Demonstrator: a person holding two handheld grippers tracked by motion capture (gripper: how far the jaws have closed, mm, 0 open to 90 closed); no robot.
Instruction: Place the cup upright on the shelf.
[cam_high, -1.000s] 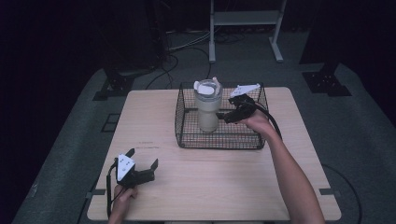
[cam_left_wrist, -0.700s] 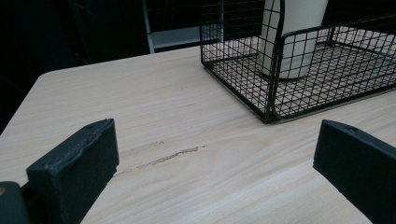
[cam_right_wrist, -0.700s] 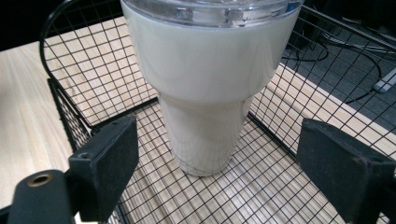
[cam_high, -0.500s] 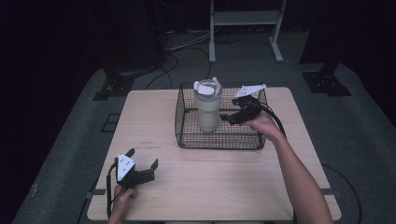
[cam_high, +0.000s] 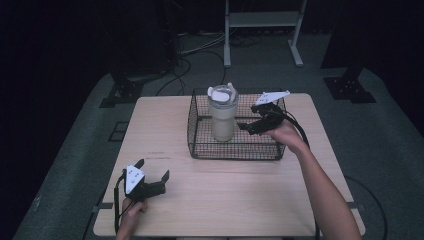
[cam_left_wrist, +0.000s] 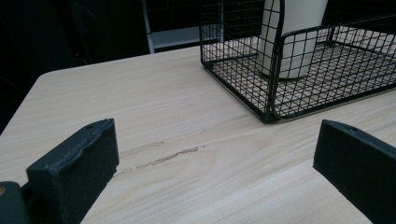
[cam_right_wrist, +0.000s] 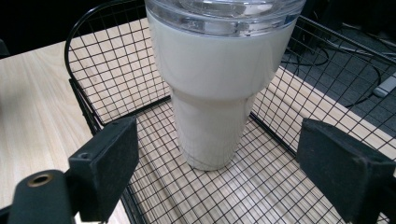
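A cream tumbler (cam_high: 223, 116) with a clear lid stands upright inside the black wire basket (cam_high: 200, 145) at the far middle of the tabletop (cam_high: 240, 190). The right gripper (cam_high: 251, 125) hangs just beside it over the basket — jaws wide, holding nothing. The left gripper (cam_high: 152, 176) rests near the front left edge, jaws wide too.

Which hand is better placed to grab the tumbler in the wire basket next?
The right. Its tongs are open inside the wire basket, facing the tumbler with a small gap. The left tongs sit open over bare table near the front edge, far from the basket.
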